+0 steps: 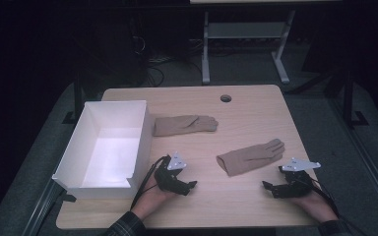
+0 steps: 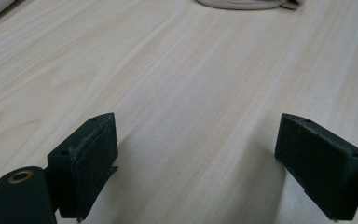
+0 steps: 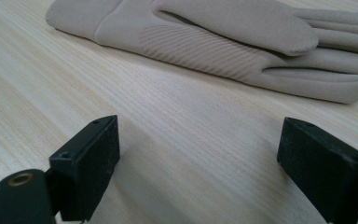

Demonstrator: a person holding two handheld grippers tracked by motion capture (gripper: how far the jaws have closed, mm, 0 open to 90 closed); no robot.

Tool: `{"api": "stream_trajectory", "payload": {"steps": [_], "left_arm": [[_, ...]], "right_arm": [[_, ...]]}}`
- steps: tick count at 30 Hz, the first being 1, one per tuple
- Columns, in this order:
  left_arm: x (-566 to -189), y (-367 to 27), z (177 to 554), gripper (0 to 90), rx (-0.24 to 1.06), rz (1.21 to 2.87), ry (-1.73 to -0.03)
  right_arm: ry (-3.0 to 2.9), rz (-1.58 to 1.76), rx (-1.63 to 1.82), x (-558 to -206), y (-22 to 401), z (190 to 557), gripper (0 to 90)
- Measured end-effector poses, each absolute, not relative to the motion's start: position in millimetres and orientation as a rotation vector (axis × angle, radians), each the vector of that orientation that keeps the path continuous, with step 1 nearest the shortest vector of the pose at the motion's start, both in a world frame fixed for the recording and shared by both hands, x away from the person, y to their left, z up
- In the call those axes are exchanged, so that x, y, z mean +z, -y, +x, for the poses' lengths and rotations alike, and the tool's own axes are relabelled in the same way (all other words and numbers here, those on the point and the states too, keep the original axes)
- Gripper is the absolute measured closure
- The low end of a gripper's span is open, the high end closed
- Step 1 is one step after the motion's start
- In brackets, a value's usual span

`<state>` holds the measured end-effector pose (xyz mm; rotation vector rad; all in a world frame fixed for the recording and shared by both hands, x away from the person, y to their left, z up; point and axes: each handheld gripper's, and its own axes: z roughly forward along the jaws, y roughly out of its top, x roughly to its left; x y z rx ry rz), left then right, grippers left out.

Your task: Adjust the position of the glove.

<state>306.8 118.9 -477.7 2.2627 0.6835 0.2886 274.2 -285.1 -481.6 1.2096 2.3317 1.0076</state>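
— Looking down from the high view, where do the two grippers sit?

— Both rest low on the pale wooden table [image 1: 246, 105], near the person's edge. The left gripper [image 1: 189, 187] lies just beside the front corner of the open white rectangular box [image 1: 142, 129]; the right gripper [image 1: 268, 187] lies toward the right side, its tips pointing left.

— And the gloves?

— Two beige fabric gloves lie flat on the wood. The nearer beige glove [image 1: 250, 157] lies between the two grippers and a little farther up the table — close to the right gripper, just up and to the left of its tips, cuff toward the person, fingers pointing away to the right. The farther beige glove [image 1: 184, 125] lies beside the box's right wall, well up the table from the left gripper.

— Is either gripper holding anything?

— No. In the right gripper view the jaws stand wide apart with bare wood between them; the nearer glove [image 3: 223, 42] lies ahead of them, not touching. In the left gripper view the jaws are likewise spread over bare table, with an edge of beige glove fabric [image 2: 247, 3] at the top of the frame, well apart.
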Motion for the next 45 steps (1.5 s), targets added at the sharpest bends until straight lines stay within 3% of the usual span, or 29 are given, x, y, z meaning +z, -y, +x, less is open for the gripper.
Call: {"api": "stream_trajectory", "payload": {"steps": [4,5,11,16,18,19,22,45], "left_arm": [[-477.8,-118.3,304.8,12.2,0.279,2.267,-0.658],[-477.8,-118.0,303.8,12.2,0.277,2.265,-0.661],[-477.8,-117.8,303.5,12.2,0.278,2.264,-0.663],[-477.8,-117.5,303.9,12.2,0.281,2.266,-0.66],[-477.8,-117.3,304.0,12.2,0.282,2.266,-0.661],[-477.8,-117.3,304.0,12.2,0.283,2.266,-0.66],[-477.9,-116.9,303.6,12.2,0.282,2.263,-0.663],[-477.9,-115.7,302.5,12.3,0.277,2.262,-0.662]], "right_arm": [[-2.346,1.218,0.986,-478.4,284.5,275.5,19.8],[-2.353,1.213,0.978,-475.2,284.3,275.7,28.7],[-2.362,1.204,1.024,-467.4,281.2,278.3,50.6],[-2.366,1.202,1.069,-461.0,275.0,281.6,74.0],[-2.373,1.199,1.077,-459.9,273.9,282.8,77.3],[-2.388,1.197,1.093,-458.4,270.3,286.1,85.2],[-2.408,1.181,1.113,-457.2,264.0,290.4,90.0],[-2.483,1.07,1.157,-454.0,216.6,324.1,90.0]]}}
